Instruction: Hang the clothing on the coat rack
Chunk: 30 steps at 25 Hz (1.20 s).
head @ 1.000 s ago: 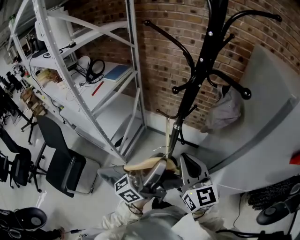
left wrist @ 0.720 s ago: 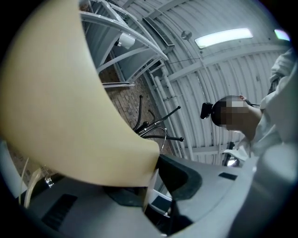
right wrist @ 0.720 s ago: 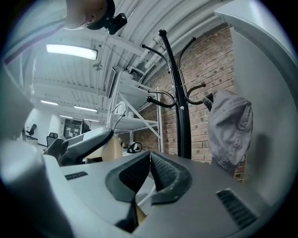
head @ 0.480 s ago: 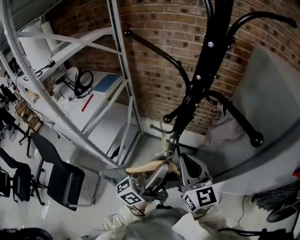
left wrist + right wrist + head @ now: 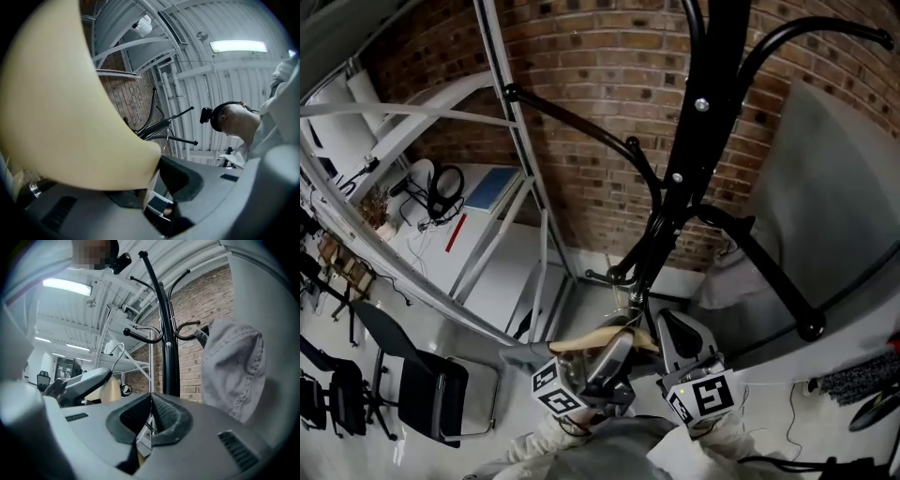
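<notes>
A black coat rack (image 5: 694, 141) rises in front of me against a brick wall; it also shows in the right gripper view (image 5: 168, 357). A grey garment (image 5: 727, 281) hangs from one of its lower arms and fills the right of the right gripper view (image 5: 234, 371). My left gripper (image 5: 614, 342) is shut on a pale wooden hanger (image 5: 581, 334), which lies across its jaws (image 5: 61, 117). The hanger's metal hook (image 5: 117, 348) stands up beside the rack. My right gripper (image 5: 667, 323) sits just right of the hanger, its jaws pressed together (image 5: 151, 401).
White metal shelving (image 5: 516, 169) stands left of the rack, with a desk and headphones (image 5: 441, 183) behind it. A black office chair (image 5: 422, 394) is at lower left. A large grey panel (image 5: 834, 206) leans at the right. Rack arms (image 5: 769, 272) jut out above the grippers.
The head view has swung up and closer to the rack, so its pole and arms loom larger. Both grippers and the hanger keep their place low in the view.
</notes>
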{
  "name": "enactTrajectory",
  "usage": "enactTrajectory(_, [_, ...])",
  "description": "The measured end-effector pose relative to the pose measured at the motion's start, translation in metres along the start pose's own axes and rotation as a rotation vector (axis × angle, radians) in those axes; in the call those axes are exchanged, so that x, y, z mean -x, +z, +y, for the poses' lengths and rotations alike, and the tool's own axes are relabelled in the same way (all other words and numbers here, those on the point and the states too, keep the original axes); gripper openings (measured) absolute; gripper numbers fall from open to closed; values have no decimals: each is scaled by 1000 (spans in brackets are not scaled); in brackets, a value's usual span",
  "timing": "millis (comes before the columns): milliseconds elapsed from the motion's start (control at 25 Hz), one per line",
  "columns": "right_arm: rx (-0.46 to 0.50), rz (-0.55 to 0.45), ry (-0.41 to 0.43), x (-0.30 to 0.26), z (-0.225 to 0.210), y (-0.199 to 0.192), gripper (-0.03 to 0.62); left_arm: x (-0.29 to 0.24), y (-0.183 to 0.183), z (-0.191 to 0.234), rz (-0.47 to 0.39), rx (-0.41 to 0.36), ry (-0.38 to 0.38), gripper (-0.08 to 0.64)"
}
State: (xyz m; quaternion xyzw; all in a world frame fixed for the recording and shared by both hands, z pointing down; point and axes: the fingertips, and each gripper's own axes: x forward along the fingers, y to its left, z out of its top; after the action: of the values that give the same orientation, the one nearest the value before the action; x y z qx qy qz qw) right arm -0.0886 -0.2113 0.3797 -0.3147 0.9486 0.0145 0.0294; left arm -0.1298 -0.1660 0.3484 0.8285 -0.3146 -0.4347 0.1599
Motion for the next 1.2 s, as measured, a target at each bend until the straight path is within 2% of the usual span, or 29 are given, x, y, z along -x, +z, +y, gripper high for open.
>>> enactTrajectory(200, [6,1,-89,0,-8,1,25,-7,-1,2,51,43,-60,104])
enactTrajectory(720, [26,1,-323,11,17,9,25,5,15,-4,155,180,-201,104])
enactTrajectory(1200, [43,10,-439,26,22,15,25,5,17,-11,210,238,-269,104])
